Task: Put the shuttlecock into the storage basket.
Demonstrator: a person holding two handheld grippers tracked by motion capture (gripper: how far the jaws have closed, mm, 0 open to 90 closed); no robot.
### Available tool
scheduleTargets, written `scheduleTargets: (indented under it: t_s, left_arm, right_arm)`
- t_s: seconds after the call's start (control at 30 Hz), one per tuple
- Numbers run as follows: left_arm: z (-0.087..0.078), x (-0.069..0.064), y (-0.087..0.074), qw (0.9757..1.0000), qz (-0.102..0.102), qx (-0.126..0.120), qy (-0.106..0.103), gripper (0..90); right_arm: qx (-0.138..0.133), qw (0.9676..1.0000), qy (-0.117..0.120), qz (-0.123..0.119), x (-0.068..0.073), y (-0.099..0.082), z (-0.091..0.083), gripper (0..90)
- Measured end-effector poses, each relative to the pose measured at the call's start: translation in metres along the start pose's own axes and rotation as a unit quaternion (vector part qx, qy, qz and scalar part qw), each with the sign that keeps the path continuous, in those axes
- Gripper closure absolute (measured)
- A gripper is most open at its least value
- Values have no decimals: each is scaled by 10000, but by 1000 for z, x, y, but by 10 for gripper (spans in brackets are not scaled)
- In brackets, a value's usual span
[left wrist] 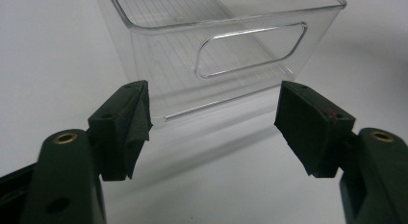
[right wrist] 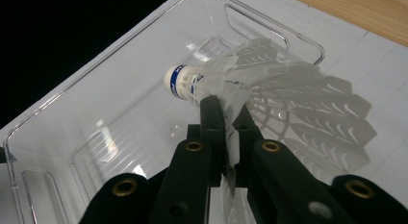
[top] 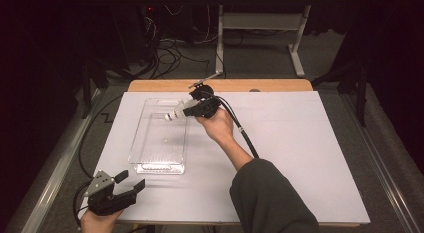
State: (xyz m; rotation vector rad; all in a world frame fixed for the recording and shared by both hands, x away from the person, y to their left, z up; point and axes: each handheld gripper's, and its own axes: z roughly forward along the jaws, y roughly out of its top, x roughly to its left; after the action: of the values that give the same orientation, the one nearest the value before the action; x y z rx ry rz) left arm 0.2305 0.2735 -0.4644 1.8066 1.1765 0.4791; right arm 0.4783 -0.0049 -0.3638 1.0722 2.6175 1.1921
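Observation:
A white shuttlecock with a blue band under its cork hangs over the far right part of a clear plastic bin. My right gripper is shut on the edge of its skirt, and from above the same gripper reaches over the bin's right rim with the shuttlecock at its tip. My left gripper rests open near the table's front left corner. In the left gripper view its gripper faces the bin's near end wall with nothing between the jaws.
The bin stands on a white table whose wooden edge shows at the back. A black cable trails from the right gripper along the forearm. Cables and a desk frame lie on the floor beyond.

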Motion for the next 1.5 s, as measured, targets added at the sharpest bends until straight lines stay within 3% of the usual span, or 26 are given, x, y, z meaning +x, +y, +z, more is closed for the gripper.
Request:
scheduleTargets:
  t_s: [0.9,1.5]
  left_arm:
    - [0,2,0,10000,0,17,-20,296]
    - [-1,2,1,9999,84,34,64,294]
  right_arm:
    - [84,9998,-170,-21,12,15,42,887]
    - [368,9991,-197,30,19,18,73,884]
